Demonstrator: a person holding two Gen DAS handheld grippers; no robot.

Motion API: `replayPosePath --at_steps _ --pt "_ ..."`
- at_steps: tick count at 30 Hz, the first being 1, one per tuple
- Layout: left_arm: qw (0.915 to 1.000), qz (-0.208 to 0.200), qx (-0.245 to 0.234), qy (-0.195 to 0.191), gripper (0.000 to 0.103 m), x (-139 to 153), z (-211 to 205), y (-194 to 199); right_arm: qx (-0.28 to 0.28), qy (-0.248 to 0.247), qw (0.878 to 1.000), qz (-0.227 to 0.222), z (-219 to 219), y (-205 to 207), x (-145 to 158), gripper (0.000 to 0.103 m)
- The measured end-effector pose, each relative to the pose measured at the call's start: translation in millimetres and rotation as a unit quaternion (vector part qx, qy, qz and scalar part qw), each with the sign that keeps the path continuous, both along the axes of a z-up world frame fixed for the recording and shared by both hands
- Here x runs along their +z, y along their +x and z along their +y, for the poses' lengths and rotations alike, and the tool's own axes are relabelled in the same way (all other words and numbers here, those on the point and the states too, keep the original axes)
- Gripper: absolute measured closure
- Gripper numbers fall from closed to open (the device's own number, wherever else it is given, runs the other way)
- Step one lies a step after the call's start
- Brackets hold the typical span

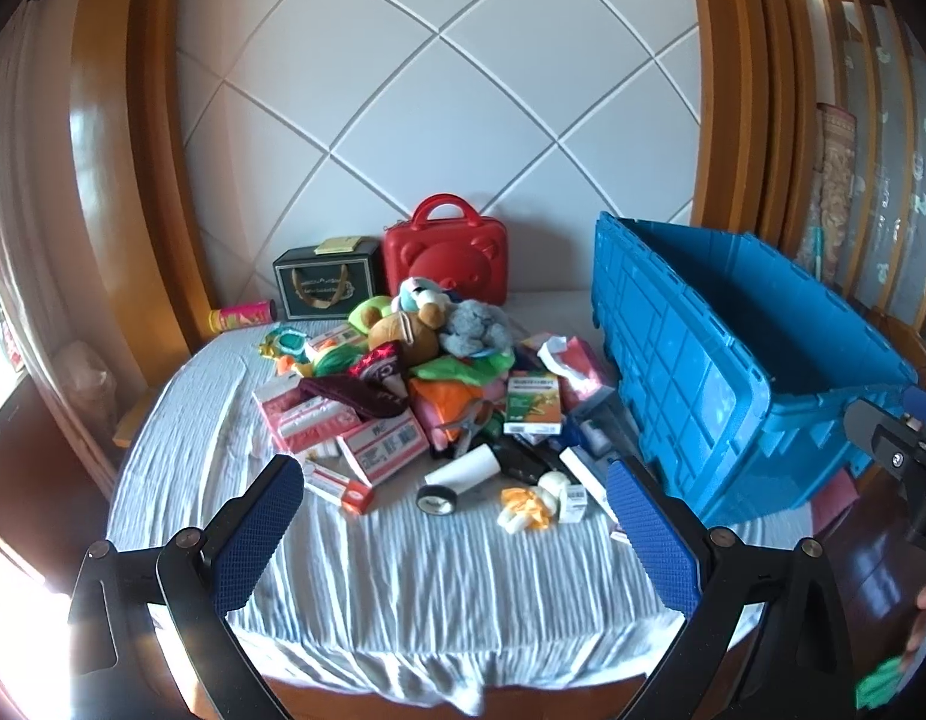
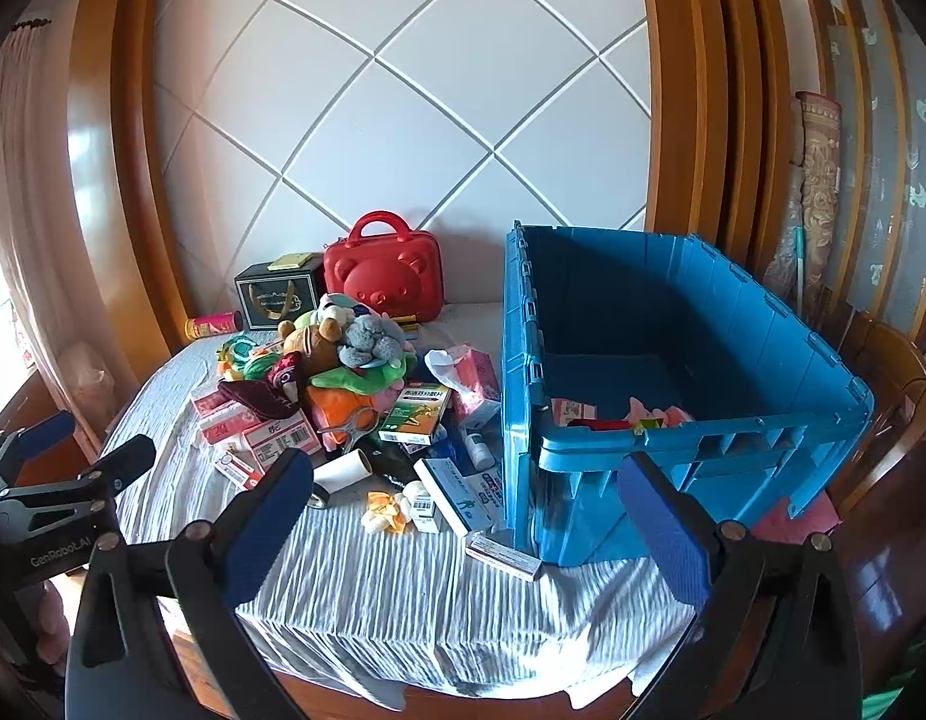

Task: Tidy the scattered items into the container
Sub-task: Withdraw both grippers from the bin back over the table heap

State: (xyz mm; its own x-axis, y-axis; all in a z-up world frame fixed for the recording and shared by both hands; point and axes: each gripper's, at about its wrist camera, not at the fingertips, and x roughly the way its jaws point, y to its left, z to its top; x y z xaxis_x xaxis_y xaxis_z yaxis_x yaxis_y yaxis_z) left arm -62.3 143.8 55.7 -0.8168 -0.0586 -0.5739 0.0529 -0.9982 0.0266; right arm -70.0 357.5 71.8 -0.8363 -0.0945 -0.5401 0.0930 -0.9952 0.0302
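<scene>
Barely started by the look of it; the blue crate point(image 2: 673, 360) sits on the right side of the bed point(image 2: 373, 588) with only a few bits on its floor, a small pinkish box and something pink and red near the front wall; can't tell exactly what they are.

Nearly everything is still outside; the pile point(image 1: 415, 384) in the middle of the bed has plush toys point(image 1: 439, 324) on top, pink-and-white boxes point(image 1: 349, 432) on its left, a green box point(image 1: 534, 405), a white roll point(image 1: 463, 471) and some small white and yellow bits point(image 1: 535, 501) at the near edge; a couple of flat boxes point(image 2: 463, 489) lie just beside the crate's left wall.

Left gripper point(image 1: 457, 540) hangs over the near end of the bed, jaws spread wide, nothing in them; right gripper point(image 2: 469, 534) same deal, jaws apart and holding nothing, roughly facing the crate's front corner.

Red bear case point(image 1: 445, 258) and dark gift box point(image 1: 325, 285) stand at the headboard; unclear if they count.
</scene>
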Motion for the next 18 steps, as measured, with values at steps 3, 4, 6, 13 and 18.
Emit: replayPosePath --at_steps 3,4,6,13,18 --pt "1.0000 0.001 0.000 0.002 0.001 2.0 -1.9 1.9 -0.001 0.002 1.000 0.002 -0.6 0.4 1.4 0.000" --pt "1.0000 0.002 0.000 0.003 0.001 2.5 -2.5 2.4 0.000 0.001 1.000 0.003 -0.8 0.6 1.7 0.000" --pt "1.0000 0.004 0.000 0.004 0.001 3.2 -3.3 3.1 0.001 0.001 1.000 0.004 -1.3 1.3 2.0 0.000" --pt "0.9997 0.020 -0.012 0.006 0.001 5.4 -2.3 6.2 0.000 -0.001 1.000 0.003 -0.9 1.2 0.2 0.000" --pt "0.9995 0.024 -0.018 0.012 0.001 5.1 -1.4 7.7 -0.003 -0.006 1.000 0.005 1.8 1.0 0.3 0.000"
